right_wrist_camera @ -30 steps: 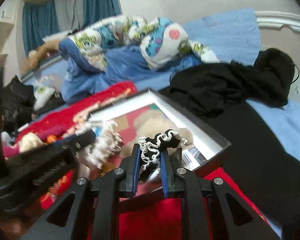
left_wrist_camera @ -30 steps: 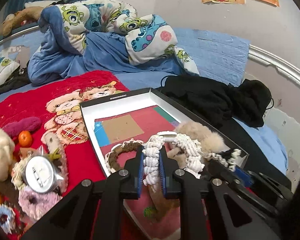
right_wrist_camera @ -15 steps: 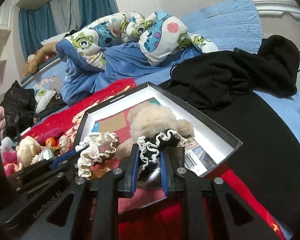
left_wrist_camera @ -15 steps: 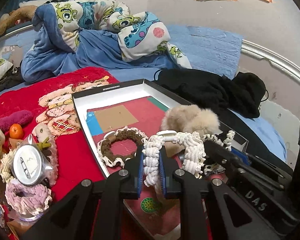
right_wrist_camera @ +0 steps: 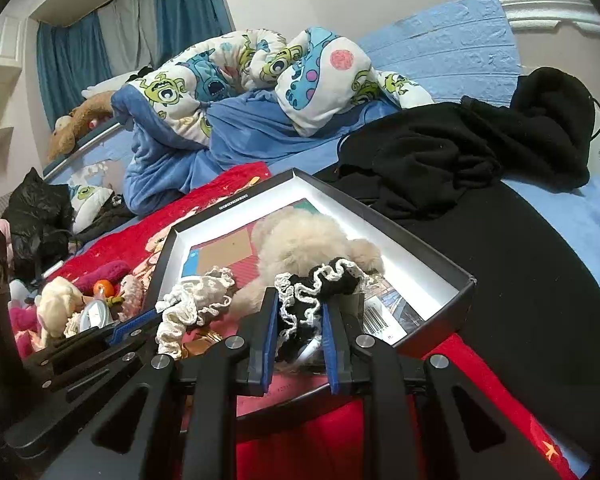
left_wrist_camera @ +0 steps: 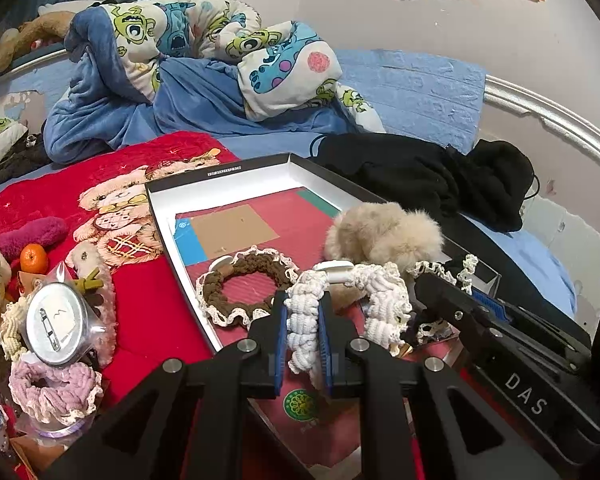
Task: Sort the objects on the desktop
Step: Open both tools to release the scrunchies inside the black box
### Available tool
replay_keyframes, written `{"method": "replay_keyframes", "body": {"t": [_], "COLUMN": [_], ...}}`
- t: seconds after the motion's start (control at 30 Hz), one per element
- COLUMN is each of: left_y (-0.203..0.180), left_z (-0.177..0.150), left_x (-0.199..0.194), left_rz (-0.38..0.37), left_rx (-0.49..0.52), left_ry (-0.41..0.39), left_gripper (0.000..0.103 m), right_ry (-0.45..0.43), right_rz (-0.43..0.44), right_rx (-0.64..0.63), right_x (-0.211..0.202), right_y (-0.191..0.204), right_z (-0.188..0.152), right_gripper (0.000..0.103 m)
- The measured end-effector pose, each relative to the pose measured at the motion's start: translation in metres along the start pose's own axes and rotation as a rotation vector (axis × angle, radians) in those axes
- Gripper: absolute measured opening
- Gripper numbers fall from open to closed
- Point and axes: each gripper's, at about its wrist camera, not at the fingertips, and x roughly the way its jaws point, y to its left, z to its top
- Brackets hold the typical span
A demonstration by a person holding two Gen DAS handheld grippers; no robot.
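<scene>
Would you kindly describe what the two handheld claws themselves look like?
Both the left claw and the right claw are matte black plastic linkages with silver round bolts and blue ribbed pads lining the fingers. In the left wrist view, the right claw's body carries white lettering "DAS".

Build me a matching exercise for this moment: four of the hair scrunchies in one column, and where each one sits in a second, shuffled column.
Things:
1. white scrunchie
2. black scrunchie
3. brown scrunchie
4. pink scrunchie

Places:
A. lying flat inside the box
B. clamped in the right gripper
C. on the red blanket, outside the box
D. clamped in the left gripper

Pairs: 1-D, 2-B, 3-A, 4-C
</scene>
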Motion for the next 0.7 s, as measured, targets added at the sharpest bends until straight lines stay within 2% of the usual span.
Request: {"method": "replay_keyframes", "body": {"t": [0.2,0.43,0.63,0.67,0.7], "left_y": [-0.001,-0.001,-0.002,-0.002,-0.001], "left_z": [-0.001,-0.001,-0.001,-0.001,-0.001], "left_x": [0.0,0.001,-0.005,-0.005,-0.005], "left_rz": [0.005,0.008,0.019,0.013,-0.002], "left_rx": [0.002,0.002,0.007,0.005,0.0], "left_ry": [0.001,0.006,-0.018,-0.017,-0.012], "left_gripper": [0.014,0.014,0.014,0.016,0.022], "right_ry": [0.003,0.005,-0.001,-0.002,-0.002], "right_rz": [-0.021,0.003,0.087,0.097,0.105], "right_rx": [-0.016,0.015,0.075,0.081,0.083], "right_x": [0.001,-0.001,-0.002,-0.003,-0.003], "right_y": [0.004,-0.003,-0.015,-0.016,-0.016], "right_z": [0.0,-0.001,0.0,0.0,-0.001], "right_gripper": [0.02,0.02,0.022,0.023,0.025]}}
